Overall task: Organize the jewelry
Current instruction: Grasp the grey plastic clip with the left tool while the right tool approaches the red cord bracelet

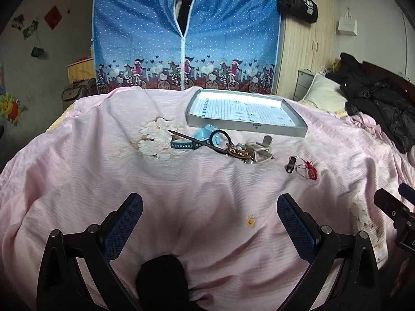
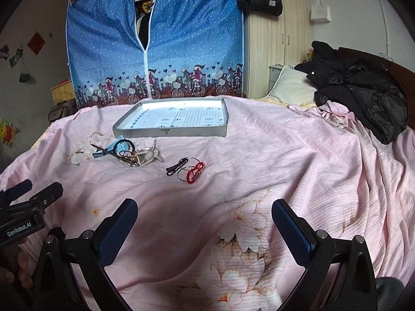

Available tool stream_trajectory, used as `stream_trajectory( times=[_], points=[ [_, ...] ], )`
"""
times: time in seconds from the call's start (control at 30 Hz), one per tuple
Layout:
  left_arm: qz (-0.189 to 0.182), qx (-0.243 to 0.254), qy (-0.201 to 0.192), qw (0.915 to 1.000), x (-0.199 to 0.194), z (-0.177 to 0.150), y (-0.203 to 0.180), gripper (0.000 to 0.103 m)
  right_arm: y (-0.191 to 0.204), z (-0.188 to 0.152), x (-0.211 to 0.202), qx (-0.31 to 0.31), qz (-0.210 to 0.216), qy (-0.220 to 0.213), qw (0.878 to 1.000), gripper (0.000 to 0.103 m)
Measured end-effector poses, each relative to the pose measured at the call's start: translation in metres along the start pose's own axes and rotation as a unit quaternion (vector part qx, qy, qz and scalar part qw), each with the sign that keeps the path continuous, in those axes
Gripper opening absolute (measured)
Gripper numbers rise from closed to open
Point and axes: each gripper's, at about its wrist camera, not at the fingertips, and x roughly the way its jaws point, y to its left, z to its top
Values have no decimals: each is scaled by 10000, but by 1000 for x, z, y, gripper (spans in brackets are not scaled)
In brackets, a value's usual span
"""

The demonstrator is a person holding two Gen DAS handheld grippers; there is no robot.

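On the bedspread [image 2: 259, 155], a jewelry pile [image 2: 129, 153] lies before the tray [image 2: 171, 131], rings [image 2: 190, 171] to its right.

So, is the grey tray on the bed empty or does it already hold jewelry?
Empty. The grey tray shows only its printed lining; the jewelry pile lies outside it on the pink bedcover.

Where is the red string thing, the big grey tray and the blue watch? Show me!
red string loop [image 2: 195, 173], right wrist view, on its knotted middle.
grey tray [image 2: 171, 131], right wrist view, on its near wall.
blue watch [image 1: 182, 145], left wrist view, on its dotted strap.
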Motion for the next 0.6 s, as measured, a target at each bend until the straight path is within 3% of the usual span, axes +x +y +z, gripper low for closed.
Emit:
stream_trajectory(
  times=[0.17, 0.4, 0.5, 0.6],
  points=[
    [-255, 580, 211, 9978, 35, 18, -11, 101, -10, 16, 35, -317, 378, 621, 9968, 103],
    [-664, 1319, 479, 9879, 91, 47, -20, 101, -22, 39, 75, -546, 948, 1066, 9883, 98],
    [-901, 1446, 482, 9842, 109, 53, -19, 101, -23, 43, 94, -589, 1064, 1137, 9860, 88],
    [-1093, 1574, 562, 9799, 126, 55, -19, 101, -30, 43, 120, -302, 1281, 1353, 9820, 69]
  ],
)
